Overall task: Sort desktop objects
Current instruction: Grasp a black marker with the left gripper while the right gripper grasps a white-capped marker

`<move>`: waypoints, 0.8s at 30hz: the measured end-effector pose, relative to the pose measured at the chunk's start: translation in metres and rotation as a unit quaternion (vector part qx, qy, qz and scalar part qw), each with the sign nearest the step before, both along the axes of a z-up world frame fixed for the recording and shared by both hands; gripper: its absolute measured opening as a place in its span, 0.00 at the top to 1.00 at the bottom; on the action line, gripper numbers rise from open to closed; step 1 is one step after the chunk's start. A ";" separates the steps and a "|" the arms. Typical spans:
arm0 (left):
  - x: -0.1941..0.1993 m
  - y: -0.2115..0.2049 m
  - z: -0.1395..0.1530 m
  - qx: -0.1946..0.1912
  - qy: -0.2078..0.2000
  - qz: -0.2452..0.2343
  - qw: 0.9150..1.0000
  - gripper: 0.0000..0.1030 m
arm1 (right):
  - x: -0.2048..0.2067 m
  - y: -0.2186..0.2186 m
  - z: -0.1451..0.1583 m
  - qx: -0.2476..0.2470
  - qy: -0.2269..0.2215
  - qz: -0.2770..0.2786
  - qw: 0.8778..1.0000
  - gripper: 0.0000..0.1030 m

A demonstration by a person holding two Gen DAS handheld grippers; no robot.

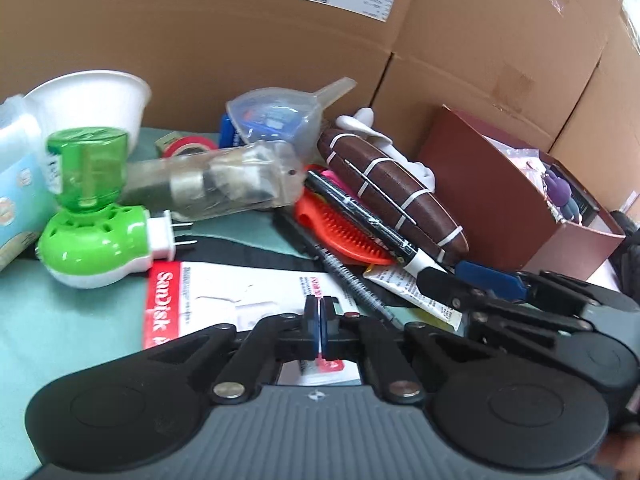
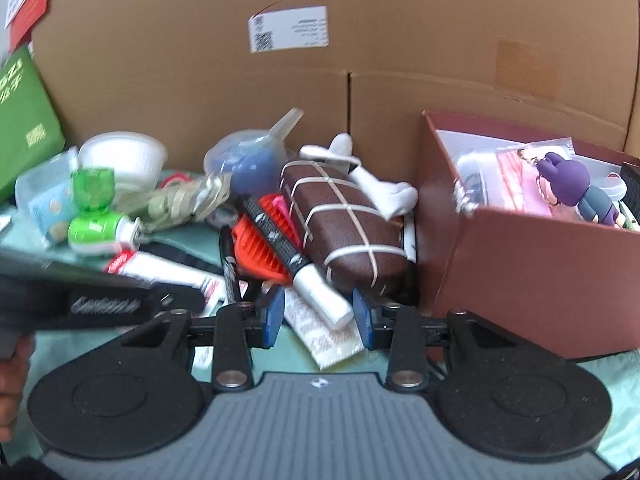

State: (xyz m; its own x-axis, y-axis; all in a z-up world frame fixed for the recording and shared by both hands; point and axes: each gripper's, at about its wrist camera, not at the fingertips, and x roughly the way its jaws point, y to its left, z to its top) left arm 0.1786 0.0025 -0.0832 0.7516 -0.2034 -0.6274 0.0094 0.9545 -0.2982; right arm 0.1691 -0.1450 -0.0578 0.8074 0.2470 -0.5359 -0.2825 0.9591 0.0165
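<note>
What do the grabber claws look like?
Each gripper, left and right, has a ribbed grey base with a small star-like mark, two round black discs, black linkage arms with silver pins, and blue pads on its fingertips. No cables show.

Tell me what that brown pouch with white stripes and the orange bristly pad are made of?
The brown pouch looks like leather or faux leather: a smooth, faintly sheened surface crossed by white bands. The orange pad looks like silicone or soft plastic, matte, with molded bristles. Neither is certain.
</note>
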 end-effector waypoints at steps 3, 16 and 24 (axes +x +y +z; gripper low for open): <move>-0.003 0.000 0.003 -0.009 0.003 -0.006 1.000 0.93 | 0.009 0.004 -0.003 -0.002 0.011 0.004 1.000 0.64; -0.015 -0.004 0.006 -0.011 -0.004 -0.014 1.000 0.66 | -0.024 0.030 -0.009 -0.017 0.044 0.070 0.996 0.81; 0.004 -0.008 0.005 -0.013 -0.003 -0.012 1.000 0.60 | -0.015 0.033 -0.006 -0.024 0.042 0.049 0.998 0.78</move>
